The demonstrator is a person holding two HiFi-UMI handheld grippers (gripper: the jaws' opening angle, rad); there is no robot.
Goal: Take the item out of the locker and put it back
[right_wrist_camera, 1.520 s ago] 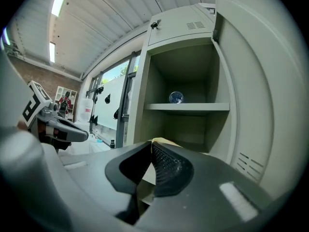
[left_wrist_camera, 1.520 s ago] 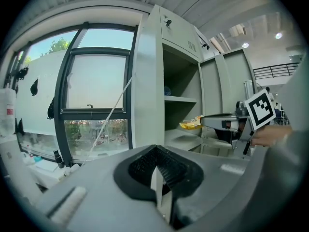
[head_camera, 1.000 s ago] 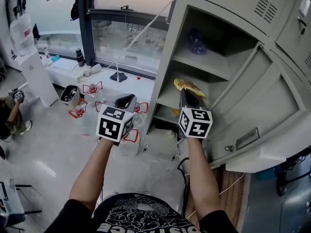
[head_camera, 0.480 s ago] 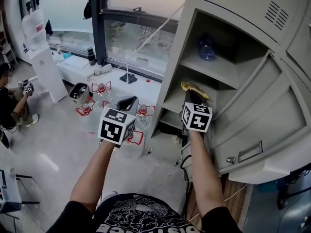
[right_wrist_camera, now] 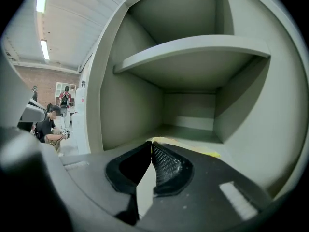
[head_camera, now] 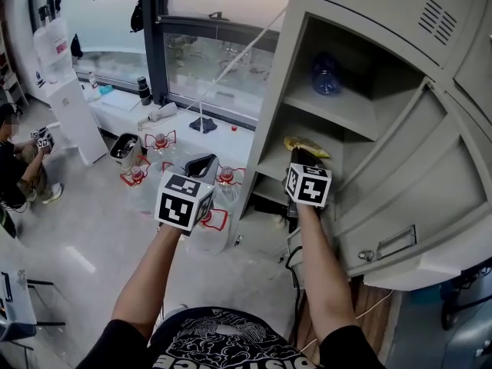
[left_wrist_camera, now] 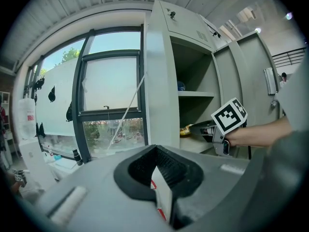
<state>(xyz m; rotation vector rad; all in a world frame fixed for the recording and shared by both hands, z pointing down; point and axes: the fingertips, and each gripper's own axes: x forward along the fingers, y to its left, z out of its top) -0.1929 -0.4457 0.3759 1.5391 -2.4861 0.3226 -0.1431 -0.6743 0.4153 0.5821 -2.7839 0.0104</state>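
Right tongs (head_camera: 301, 154): clenched on the near edge of the yellow packet (head_camera: 306, 145). In the right gripper view the tips (right_wrist_camera: 151, 143) meet and the packet (right_wrist_camera: 161, 139) runs forward from them.

Packet position: on the middle shelf (head_camera: 269, 160) of the open locker (head_camera: 270, 91), at the shelf's front edge, toward the left side wall.

Room around the right tongs:
- Above: the upper shelf (right_wrist_camera: 193, 50) spans the compartment, well above the tips.
- Left and right: the side walls stand apart from the tongs. The left wall is the nearer.
- Ahead: the shelf continues past the packet to the back wall (right_wrist_camera: 188, 105).
- Right of the forearm: the open door (head_camera: 407, 167) angles outward, with its edge near the arm.

Upper compartment: a blue bottle (head_camera: 326, 74) stands toward the back.

Left tongs (head_camera: 201, 160): clenched with nothing between the tips (left_wrist_camera: 155, 148). They are held outside the locker, left of its front edge and well apart from the right tongs. They are over the floor (head_camera: 84, 229).

Floor near the locker base: water jugs with red handles (head_camera: 146, 141) stand below the window (head_camera: 207, 60). A seated person (head_camera: 15, 167) is at the far left.
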